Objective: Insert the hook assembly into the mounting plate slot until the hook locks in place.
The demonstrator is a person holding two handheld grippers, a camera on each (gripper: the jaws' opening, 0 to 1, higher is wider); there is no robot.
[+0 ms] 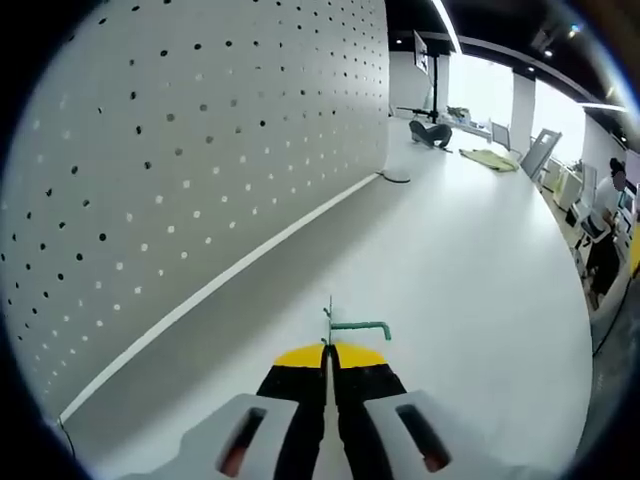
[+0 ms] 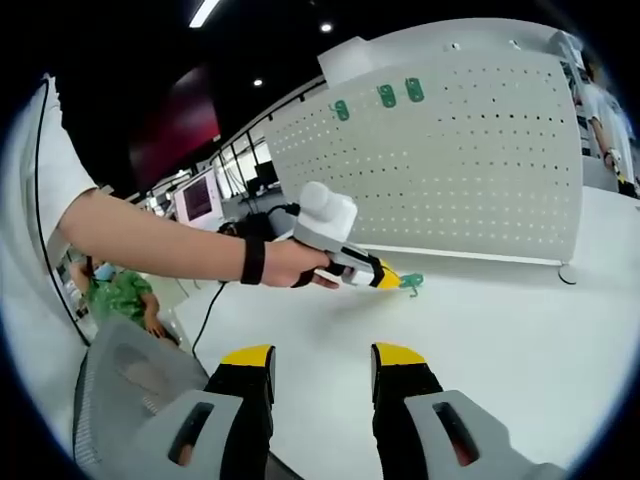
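light: we see bright, even indoor light from ceiling strips (image 1: pixel 447 25) and windows (image 1: pixel 480 92) | glare: windows blow out white | shadows: soft, faint on the white table (image 1: pixel 450 260) | distortion: strong fisheye bending at edges | focus: we find both views fairly sharp, far background soft

The left gripper (image 1: pixel 328 352), with grey body and black fingers tipped in yellow, is seen closed, its two fingers (image 1: pixel 300 385) pressed together. In the right gripper view, it is held in a hand (image 2: pixel 296 264) with a black band on the wrist, the bare arm stretched out. The right gripper (image 2: pixel 323 360) is held with its yellow-tipped fingers (image 2: pixel 250 362) wide apart.
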